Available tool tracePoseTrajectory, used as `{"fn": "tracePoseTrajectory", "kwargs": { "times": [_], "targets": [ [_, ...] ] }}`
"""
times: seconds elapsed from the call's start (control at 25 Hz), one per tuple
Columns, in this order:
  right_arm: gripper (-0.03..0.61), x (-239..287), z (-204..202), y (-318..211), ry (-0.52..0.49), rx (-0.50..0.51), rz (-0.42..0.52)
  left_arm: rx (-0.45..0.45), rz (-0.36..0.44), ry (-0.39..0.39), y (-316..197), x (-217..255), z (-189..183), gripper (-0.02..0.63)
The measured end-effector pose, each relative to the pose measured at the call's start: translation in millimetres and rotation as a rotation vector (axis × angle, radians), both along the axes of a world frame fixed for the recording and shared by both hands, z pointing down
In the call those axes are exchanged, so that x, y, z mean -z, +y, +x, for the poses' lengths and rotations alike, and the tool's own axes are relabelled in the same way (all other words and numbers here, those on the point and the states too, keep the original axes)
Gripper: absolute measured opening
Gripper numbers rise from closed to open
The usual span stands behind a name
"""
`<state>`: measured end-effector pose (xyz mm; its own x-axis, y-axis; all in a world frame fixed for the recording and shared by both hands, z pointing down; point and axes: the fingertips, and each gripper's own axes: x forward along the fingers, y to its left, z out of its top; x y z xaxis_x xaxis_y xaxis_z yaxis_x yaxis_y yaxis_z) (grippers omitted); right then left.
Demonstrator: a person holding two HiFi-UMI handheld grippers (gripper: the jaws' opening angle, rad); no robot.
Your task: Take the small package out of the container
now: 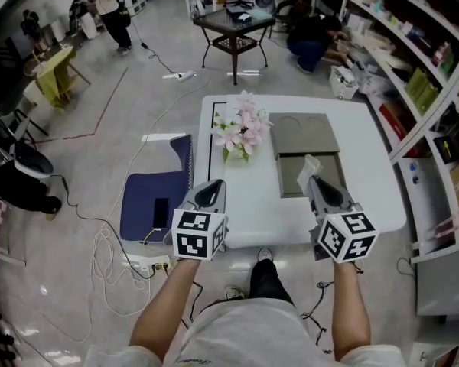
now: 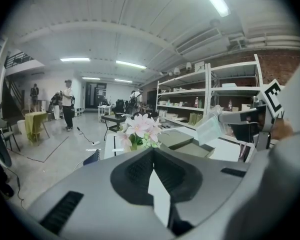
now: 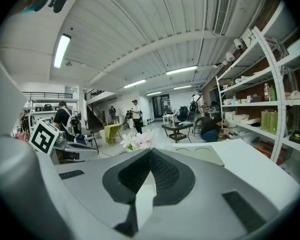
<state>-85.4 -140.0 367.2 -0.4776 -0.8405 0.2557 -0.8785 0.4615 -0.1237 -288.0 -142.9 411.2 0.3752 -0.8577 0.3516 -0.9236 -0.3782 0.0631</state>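
A flat olive-grey container [image 1: 304,134] lies open on the white table [image 1: 367,205], to the right of a bunch of pink flowers [image 1: 241,132]. My right gripper [image 1: 315,179] hangs over the container's near half, shut on the small package [image 1: 312,164], a thin pale sachet that sticks up from its tips. In the left gripper view the package [image 2: 210,129] is lifted above the container [image 2: 185,144]. My left gripper [image 1: 212,183] hovers over the table's near left part, jaws together, holding nothing. The right gripper view shows its own jaws [image 3: 150,151] closed.
A dark blue chair [image 1: 157,197] stands left of the table, with cables on the floor [image 1: 111,274]. Shelving [image 1: 413,75] runs along the right. A dark side table [image 1: 235,25] and people stand farther back. The person's legs are at the table's near edge.
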Motion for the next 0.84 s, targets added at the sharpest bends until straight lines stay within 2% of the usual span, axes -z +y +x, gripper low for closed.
{"fn": "tracePoseTrajectory", "kwargs": {
  "times": [0.4,0.84],
  "targets": [
    [0.006,-1.3,-3.4,19.5,0.024,-0.013,0.013,-0.009,0.005,0.005,13.9,1.2,1.5,0.003],
    [0.006,-4.2,-0.8,18.2,0.023,-0.014,0.006,-0.032,0.007,0.003,8.2,0.0,11.2,0.003]
  ]
}}
